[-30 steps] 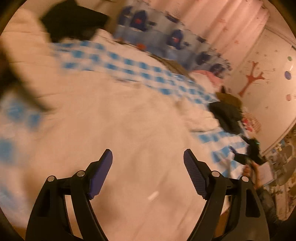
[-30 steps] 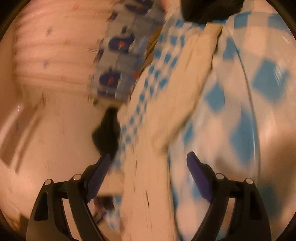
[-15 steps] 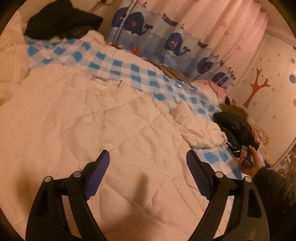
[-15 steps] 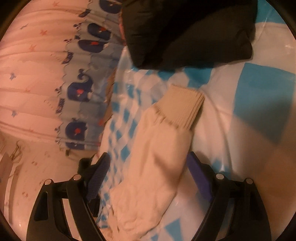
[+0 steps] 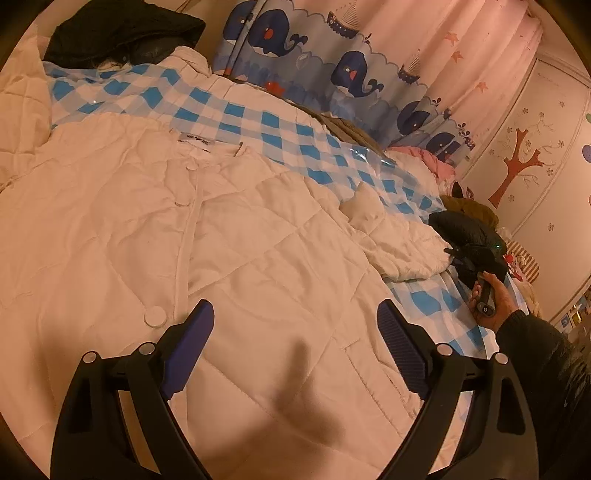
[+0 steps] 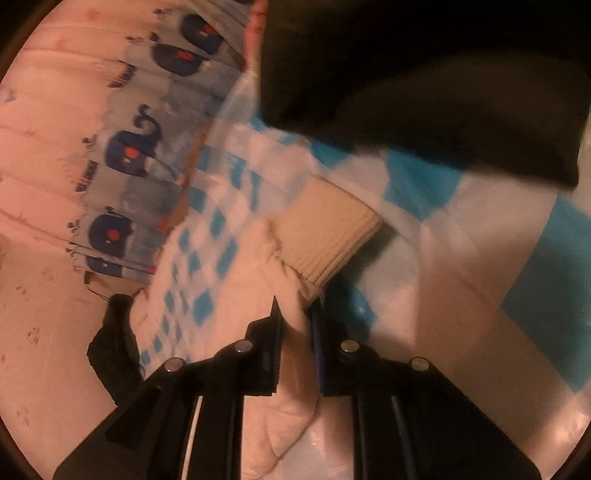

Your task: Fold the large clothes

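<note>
The white quilted jacket (image 5: 229, 236) lies spread front-up across the bed, over a blue-and-white checked plastic sheet (image 5: 258, 122), and fills most of my left view. My left gripper (image 5: 295, 332) hangs just above the jacket's lower front with its fingers wide apart, holding nothing; a round white button (image 5: 155, 316) sits just beside the left finger.

My right gripper (image 6: 295, 332) has its fingers drawn close together on the jacket's white sleeve (image 6: 258, 266), pinching the cloth just below the beige ribbed cuff (image 6: 325, 236). From the left view I see the sleeve (image 5: 399, 243) bunched at the jacket's right side, with the person's right hand (image 5: 491, 299) near it on the gripper handle.

A black garment (image 5: 122, 33) lies at the head of the bed, and a whale-print curtain (image 5: 332, 70) runs along the far edge. The checked sheet shows bare beyond the collar and by the sleeve.
</note>
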`<action>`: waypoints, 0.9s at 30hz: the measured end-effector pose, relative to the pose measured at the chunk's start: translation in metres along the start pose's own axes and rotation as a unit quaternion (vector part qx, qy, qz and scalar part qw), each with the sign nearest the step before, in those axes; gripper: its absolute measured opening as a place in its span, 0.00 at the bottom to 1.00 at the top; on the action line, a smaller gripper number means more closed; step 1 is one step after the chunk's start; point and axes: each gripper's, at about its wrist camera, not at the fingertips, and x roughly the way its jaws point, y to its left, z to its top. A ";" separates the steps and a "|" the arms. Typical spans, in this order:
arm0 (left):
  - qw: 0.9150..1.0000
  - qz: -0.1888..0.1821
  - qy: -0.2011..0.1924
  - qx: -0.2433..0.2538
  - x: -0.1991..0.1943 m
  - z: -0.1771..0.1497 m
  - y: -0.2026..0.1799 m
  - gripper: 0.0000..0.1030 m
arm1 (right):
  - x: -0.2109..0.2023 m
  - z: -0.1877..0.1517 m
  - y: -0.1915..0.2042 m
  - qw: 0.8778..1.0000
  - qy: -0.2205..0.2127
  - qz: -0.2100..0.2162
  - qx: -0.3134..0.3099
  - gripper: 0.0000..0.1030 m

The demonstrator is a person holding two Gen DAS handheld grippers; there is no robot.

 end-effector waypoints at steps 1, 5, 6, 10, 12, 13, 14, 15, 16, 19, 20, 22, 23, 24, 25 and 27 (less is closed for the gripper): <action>1.000 -0.001 0.000 -0.003 0.000 0.001 0.001 0.84 | -0.007 0.000 0.006 1.000 -0.011 0.013 -0.005 0.13; 1.000 -0.003 0.010 -0.004 -0.002 0.010 0.003 0.84 | -0.042 0.003 0.032 0.995 -0.061 0.072 -0.017 0.12; 1.000 0.001 0.007 0.004 -0.004 0.013 0.001 0.84 | -0.055 0.003 0.041 0.993 -0.078 0.087 -0.023 0.12; 0.999 0.010 -0.004 0.031 -0.015 0.020 0.000 0.84 | -0.074 0.000 0.056 0.989 -0.098 0.111 -0.029 0.12; 1.000 0.011 -0.002 0.029 -0.018 0.020 0.005 0.84 | -0.073 -0.003 0.056 0.990 -0.093 0.101 -0.021 0.12; 1.000 0.011 0.003 0.023 -0.020 0.018 0.012 0.84 | -0.073 -0.004 0.057 0.990 -0.094 0.103 -0.015 0.12; 1.000 0.011 0.004 0.017 -0.022 0.018 0.017 0.84 | -0.074 -0.005 0.060 0.990 -0.097 0.104 -0.013 0.12; 1.000 0.012 0.004 0.012 -0.025 0.018 0.022 0.84 | -0.077 -0.007 0.065 0.989 -0.103 0.107 -0.014 0.12; 1.000 0.013 0.002 0.006 -0.028 0.018 0.027 0.84 | -0.079 -0.009 0.073 0.988 -0.107 0.112 -0.017 0.12; 0.999 0.020 -0.018 -0.023 -0.041 0.024 0.051 0.84 | -0.087 -0.014 0.105 0.984 -0.119 0.123 -0.045 0.12; 0.999 0.021 -0.023 -0.034 -0.044 0.026 0.057 0.84 | -0.090 -0.016 0.115 0.983 -0.120 0.126 -0.055 0.12; 0.998 0.027 -0.033 -0.053 -0.052 0.030 0.070 0.84 | -0.095 -0.024 0.149 0.979 -0.125 0.131 -0.091 0.12; 0.997 0.032 -0.037 -0.057 -0.056 0.032 0.076 0.84 | -0.097 -0.027 0.160 0.978 -0.125 0.134 -0.103 0.12; 0.997 0.035 -0.040 -0.060 -0.058 0.033 0.080 0.84 | -0.098 -0.033 0.177 0.975 -0.125 0.140 -0.118 0.12; 0.996 0.037 -0.043 -0.067 -0.062 0.035 0.086 0.84 | -0.098 -0.038 0.192 0.973 -0.124 0.145 -0.130 0.12; 0.995 0.043 -0.045 -0.074 -0.067 0.038 0.090 0.84 | -0.095 -0.050 0.220 0.969 -0.118 0.157 -0.149 0.12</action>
